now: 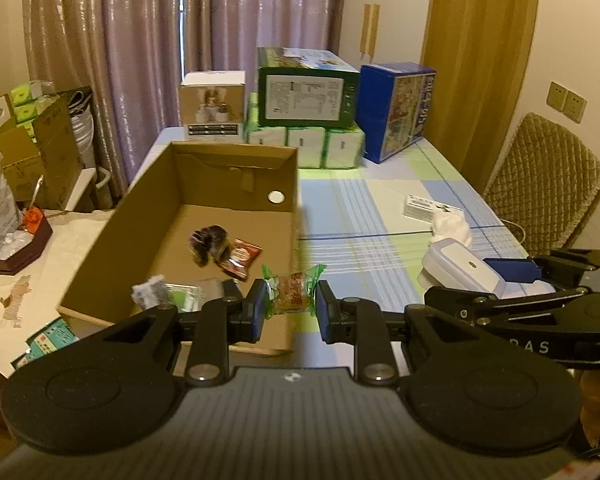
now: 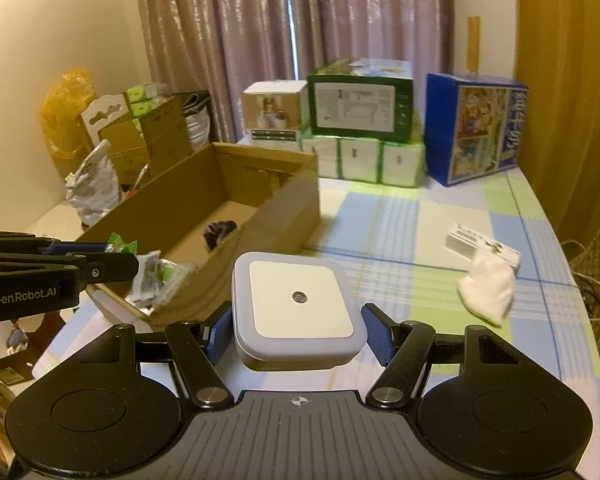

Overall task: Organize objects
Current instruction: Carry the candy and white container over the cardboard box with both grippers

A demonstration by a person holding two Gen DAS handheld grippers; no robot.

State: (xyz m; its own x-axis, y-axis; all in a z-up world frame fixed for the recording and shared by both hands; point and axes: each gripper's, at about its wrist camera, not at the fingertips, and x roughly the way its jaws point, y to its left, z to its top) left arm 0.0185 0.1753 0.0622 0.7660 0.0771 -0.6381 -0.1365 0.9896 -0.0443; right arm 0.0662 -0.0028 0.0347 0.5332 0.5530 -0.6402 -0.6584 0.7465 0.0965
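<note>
My left claw [image 1: 290,307] pinches the snack packet [image 1: 291,292] over the cardboard box [image 1: 236,184] — light, crinkly, slippery. My right claw [image 2: 296,336] clamps the white square device [image 2: 298,312] by its rigid sides — above the table [image 2: 440,240].

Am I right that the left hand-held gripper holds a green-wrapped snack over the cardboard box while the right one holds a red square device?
Not quite: the square device in the right hand-held gripper is white and pale grey, not red, as the right wrist view shows. The left hand-held gripper does hold the green-wrapped snack at the cardboard box.
</note>
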